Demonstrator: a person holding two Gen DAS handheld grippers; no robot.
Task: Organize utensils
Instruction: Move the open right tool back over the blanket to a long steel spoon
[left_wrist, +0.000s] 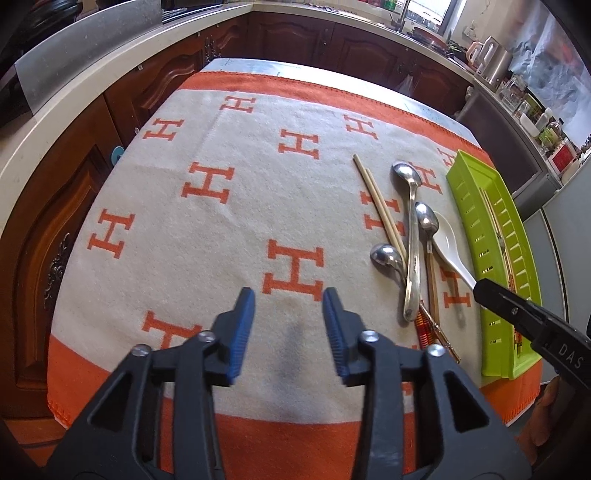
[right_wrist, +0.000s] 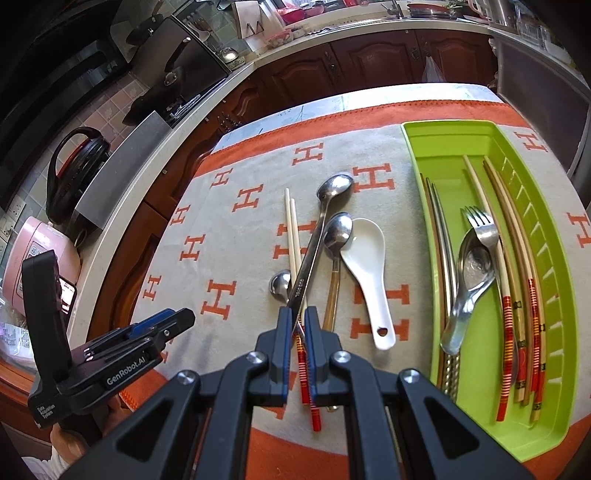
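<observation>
On the H-patterned cloth lie a long steel spoon (right_wrist: 321, 229), a second spoon (right_wrist: 338, 229), a small spoon (right_wrist: 280, 282), a white ceramic spoon (right_wrist: 364, 254) and pale chopsticks (right_wrist: 291, 229) with red-striped ends (right_wrist: 304, 369). The green tray (right_wrist: 424, 147) to their right holds a fork (right_wrist: 482, 225), a spoon and several chopsticks. My right gripper (right_wrist: 298, 317) hovers shut over the long spoon's handle end, with the striped chopsticks showing through its narrow slit. From the left wrist it (left_wrist: 478, 290) covers the white spoon's (left_wrist: 448, 243) handle tip. My left gripper (left_wrist: 289, 295) stands open and empty over bare cloth.
The cloth (left_wrist: 221, 221) covers a small table ringed by dark wooden cabinets (left_wrist: 159, 81) and a pale counter. A pink cooker (right_wrist: 40, 251) and a black pot (right_wrist: 77, 166) stand on the counter at the left. The left gripper (right_wrist: 181, 317) sits near the table's front-left corner.
</observation>
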